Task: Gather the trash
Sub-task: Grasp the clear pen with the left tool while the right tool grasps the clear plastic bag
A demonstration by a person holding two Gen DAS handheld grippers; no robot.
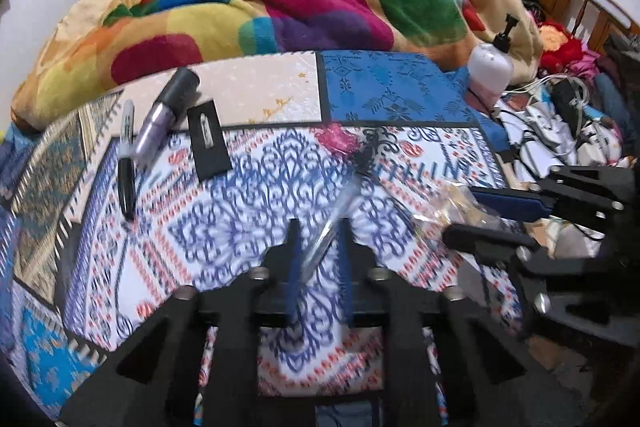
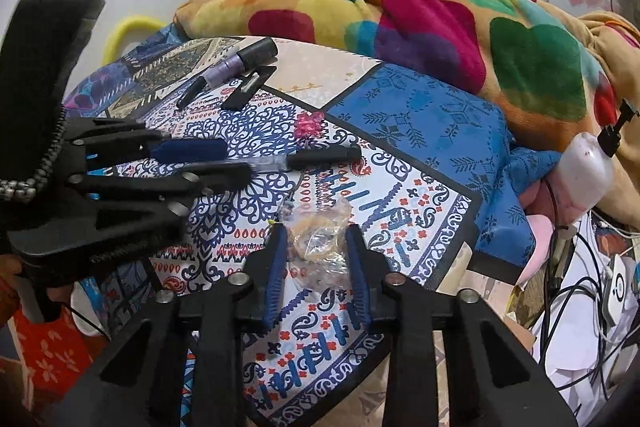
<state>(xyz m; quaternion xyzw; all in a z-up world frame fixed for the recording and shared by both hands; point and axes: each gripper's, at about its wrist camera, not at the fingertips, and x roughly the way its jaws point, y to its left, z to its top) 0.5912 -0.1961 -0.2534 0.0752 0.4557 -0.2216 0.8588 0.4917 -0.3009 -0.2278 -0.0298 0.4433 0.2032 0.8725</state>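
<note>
Patterned bedspread [image 2: 420,211] beneath both of my grippers. Left gripper [image 1: 320,247]: fingers narrow, with a clear-barrelled pen [image 1: 332,223] between them; whether the pads actually grip it I cannot tell through the blur. Right gripper [image 2: 316,251]: fingers set wide, straddling a crumpled clear plastic wrapper [image 2: 320,231] that lies on the cloth, pads not touching it. Farther back, well apart from both: black marker [image 1: 126,159], purple tube [image 1: 164,111], black card [image 1: 208,143]. Pump bottle [image 1: 492,63] at the bedspread's right edge, against a colourful blanket [image 1: 280,11]
</note>
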